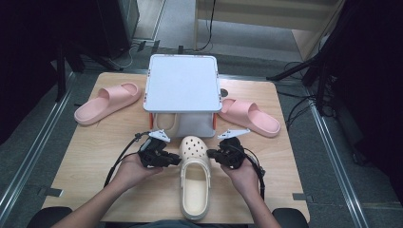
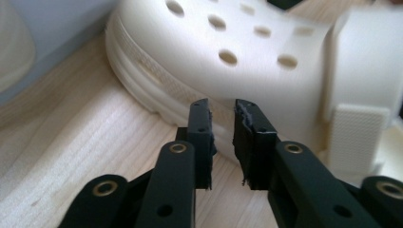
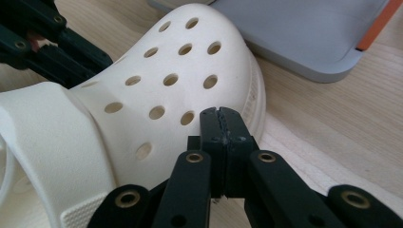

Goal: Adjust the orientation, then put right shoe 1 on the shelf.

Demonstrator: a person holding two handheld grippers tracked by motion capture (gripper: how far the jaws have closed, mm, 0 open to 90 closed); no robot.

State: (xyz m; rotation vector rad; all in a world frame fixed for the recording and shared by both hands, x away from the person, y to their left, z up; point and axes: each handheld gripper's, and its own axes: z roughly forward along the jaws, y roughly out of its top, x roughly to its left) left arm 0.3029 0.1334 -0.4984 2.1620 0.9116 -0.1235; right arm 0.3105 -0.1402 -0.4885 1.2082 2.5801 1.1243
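With the clog (image 1: 195,178) lying 12-to-6 on the tabletop (image 1: 95,156), left gripper (image 1: 177,160) at its 9, slightly apart; right gripper (image 1: 212,154) at 3, pressed together, empty; both abt equally near.

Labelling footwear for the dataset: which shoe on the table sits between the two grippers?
The cream clog, perforated toe toward the grey rack. It lies between the left gripper and right gripper. Both pink slides lie farther back, beside the rack.
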